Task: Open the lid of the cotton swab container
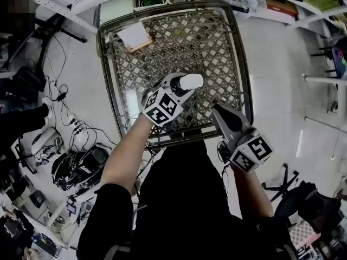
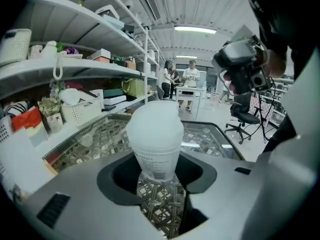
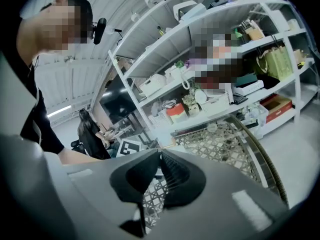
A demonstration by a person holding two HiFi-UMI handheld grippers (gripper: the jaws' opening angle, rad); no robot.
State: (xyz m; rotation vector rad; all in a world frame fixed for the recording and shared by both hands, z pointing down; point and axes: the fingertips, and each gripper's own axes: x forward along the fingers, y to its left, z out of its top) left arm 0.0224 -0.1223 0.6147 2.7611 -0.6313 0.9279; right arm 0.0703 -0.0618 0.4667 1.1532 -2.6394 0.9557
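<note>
cotton swab container (image 2: pixel 155 134): translucent white | table (image 1: pixel 217 53): brown lattice weave

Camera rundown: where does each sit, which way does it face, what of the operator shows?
Head view: on the person's head, facing steeply down at the table; both forearms, left gripper and right gripper show.
Left gripper view: rides that gripper, looks along its fingers, closed on the cotton swab container, toward shelves.
Right gripper view: rides that gripper, looks along shut, empty fingers; a forearm shows.
Shared: all see the table.
</note>
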